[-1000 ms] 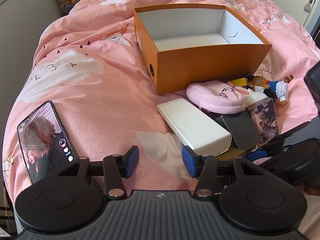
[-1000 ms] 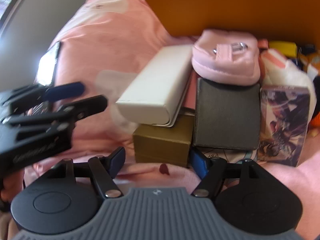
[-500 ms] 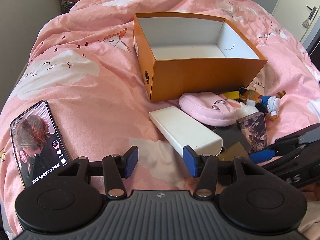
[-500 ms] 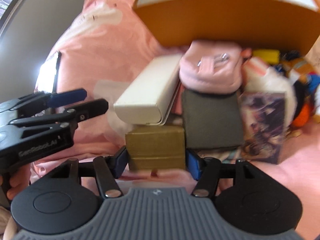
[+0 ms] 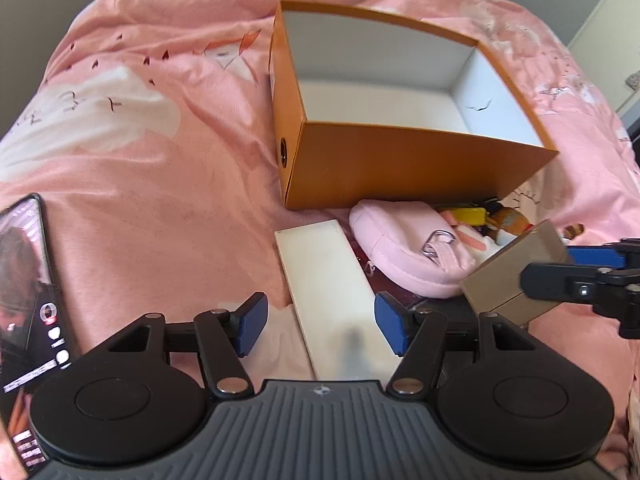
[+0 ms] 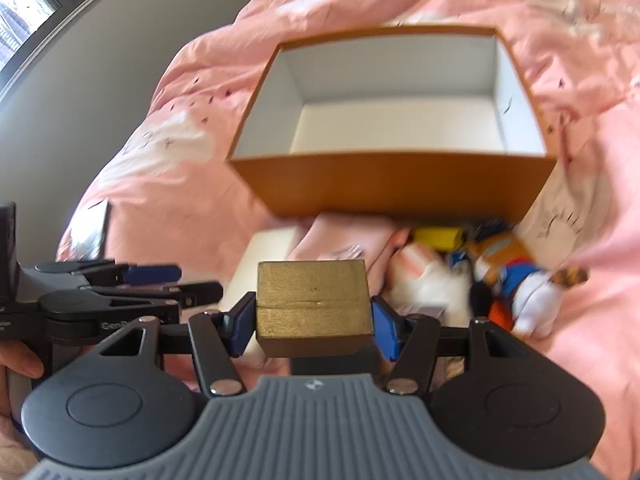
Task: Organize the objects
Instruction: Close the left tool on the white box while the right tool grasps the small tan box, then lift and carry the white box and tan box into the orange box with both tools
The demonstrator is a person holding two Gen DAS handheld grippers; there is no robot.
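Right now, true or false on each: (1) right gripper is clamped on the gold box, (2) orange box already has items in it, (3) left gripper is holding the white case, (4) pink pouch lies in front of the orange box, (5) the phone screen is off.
1. The right gripper is clamped on the gold box. True: both blue pads press its sides.
2. The orange box already has items in it. False: its white inside shows nothing.
3. The left gripper is holding the white case. False: its jaws are opening and the pads stand clear of the case, which lies on the bedspread.
4. The pink pouch lies in front of the orange box. True.
5. The phone screen is off. False: it is lit, showing a video.
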